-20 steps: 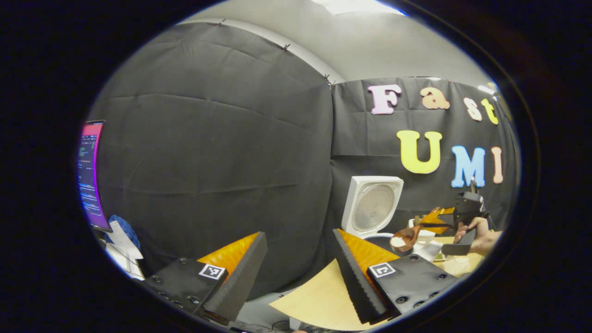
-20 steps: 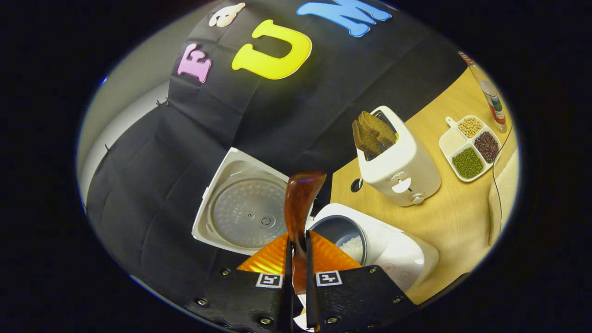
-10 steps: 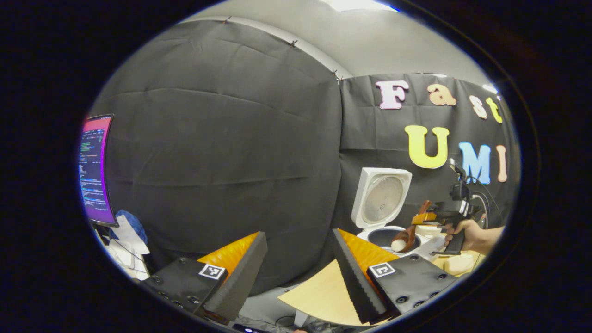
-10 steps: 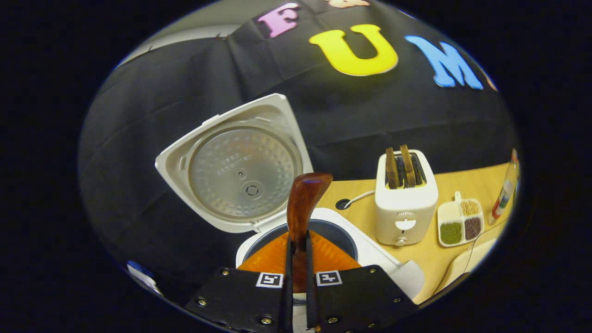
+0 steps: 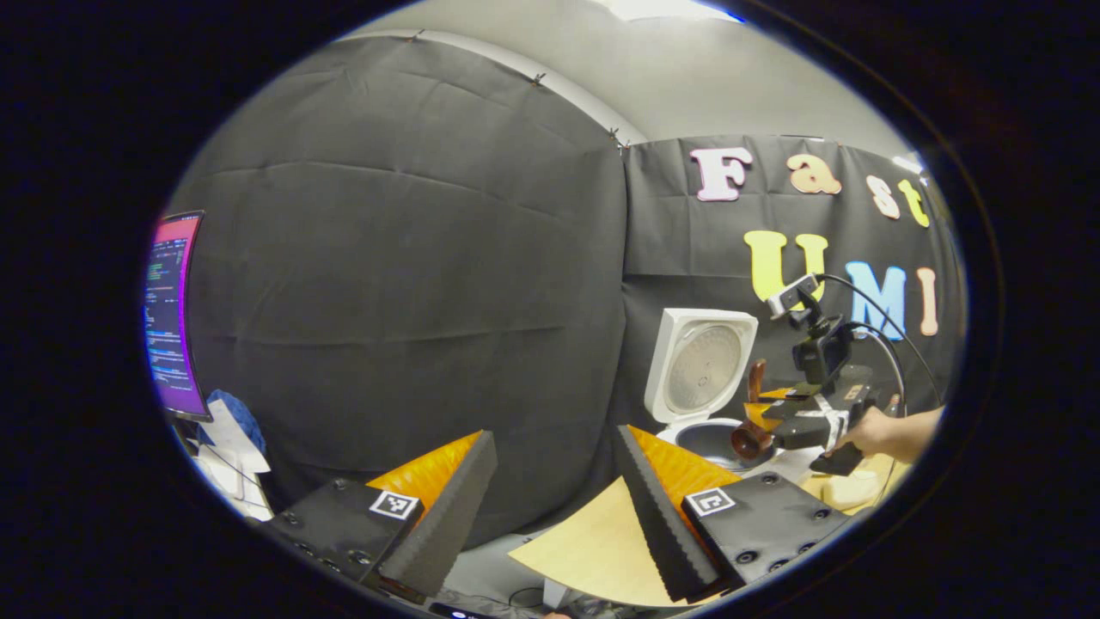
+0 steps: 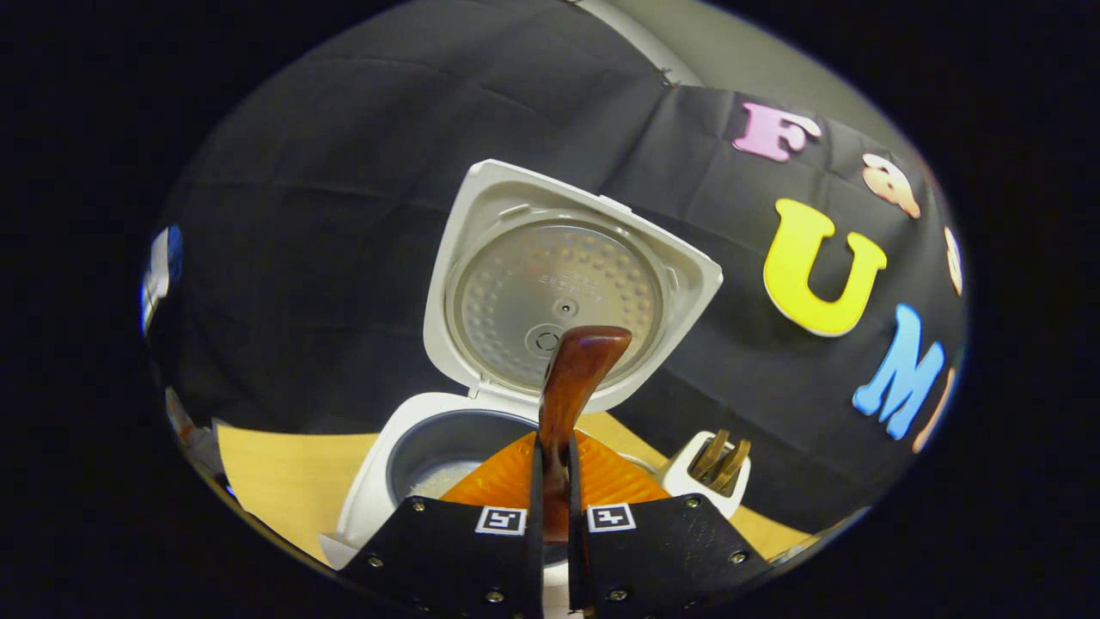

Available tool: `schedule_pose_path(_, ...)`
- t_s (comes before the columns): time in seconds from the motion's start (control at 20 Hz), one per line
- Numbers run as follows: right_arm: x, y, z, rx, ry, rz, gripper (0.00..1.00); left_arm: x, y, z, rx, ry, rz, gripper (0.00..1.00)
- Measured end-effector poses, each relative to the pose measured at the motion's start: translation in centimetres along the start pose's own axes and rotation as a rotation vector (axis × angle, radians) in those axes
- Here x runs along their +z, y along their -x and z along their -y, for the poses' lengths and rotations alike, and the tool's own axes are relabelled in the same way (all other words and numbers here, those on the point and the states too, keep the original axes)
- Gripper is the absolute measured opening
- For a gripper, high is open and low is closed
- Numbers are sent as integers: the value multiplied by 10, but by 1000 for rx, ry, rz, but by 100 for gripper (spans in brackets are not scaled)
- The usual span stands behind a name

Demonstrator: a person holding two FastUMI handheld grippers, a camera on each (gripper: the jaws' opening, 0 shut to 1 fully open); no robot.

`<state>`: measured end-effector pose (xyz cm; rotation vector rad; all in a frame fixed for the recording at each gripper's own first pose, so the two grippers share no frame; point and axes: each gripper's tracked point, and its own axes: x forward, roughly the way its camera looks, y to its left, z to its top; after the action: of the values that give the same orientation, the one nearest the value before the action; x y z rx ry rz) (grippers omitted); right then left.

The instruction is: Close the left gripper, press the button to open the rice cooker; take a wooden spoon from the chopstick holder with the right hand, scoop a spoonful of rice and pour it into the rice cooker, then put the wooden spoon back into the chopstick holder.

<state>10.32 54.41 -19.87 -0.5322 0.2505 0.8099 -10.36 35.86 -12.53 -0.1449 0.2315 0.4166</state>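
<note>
Left gripper [image 5: 550, 481]: held low and level, pointing toward the booth wall, off the near edge of the table [image 5: 593, 559]. Fingers spread wide apart, nothing between them, touching nothing. A monitor [image 5: 168, 314] stands far off to its left.

Ahead and to the right of it, in the left gripper view: rice cooker [image 5: 713, 434] with its lid [image 5: 700, 365] standing upright, open. Just right of the cooker, a hand [image 5: 872, 432] holds the right gripper [image 5: 765, 415], tipped over the pot's rim; the wooden spoon [image 5: 749, 438] hangs from it with the bowl end turned down at the pot's edge.

Right gripper view: the right gripper's [image 6: 551, 481] two fingers are pressed tight on the spoon's [image 6: 574, 378] handle, the free end of which rises up and forward between them. Directly beyond the fingertips sits the open pot, white rice [image 6: 434, 486] lying in its bottom left of the fingers. The raised lid [image 6: 559, 288] stands behind. A toaster [image 6: 709, 468] holding bread is just right of the fingers.
</note>
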Motion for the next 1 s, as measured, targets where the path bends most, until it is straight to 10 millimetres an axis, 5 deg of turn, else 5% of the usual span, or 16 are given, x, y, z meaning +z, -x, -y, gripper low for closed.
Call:
schedule_pose_path(0.2,-7,-2,-2,20,1,-8,12,2,0,1,-7,1,6,96)
schedule_pose_path(0.65,17,9,26,178,-772,-5,12,13,-1,5,-32,-6,25,97)
schedule_pose_path(0.8,29,27,43,211,-959,16,12,21,2,15,-54,6,41,97)
schedule_pose_path(1.0,25,51,71,241,-1159,46,12,41,-10,54,-103,39,74,97)
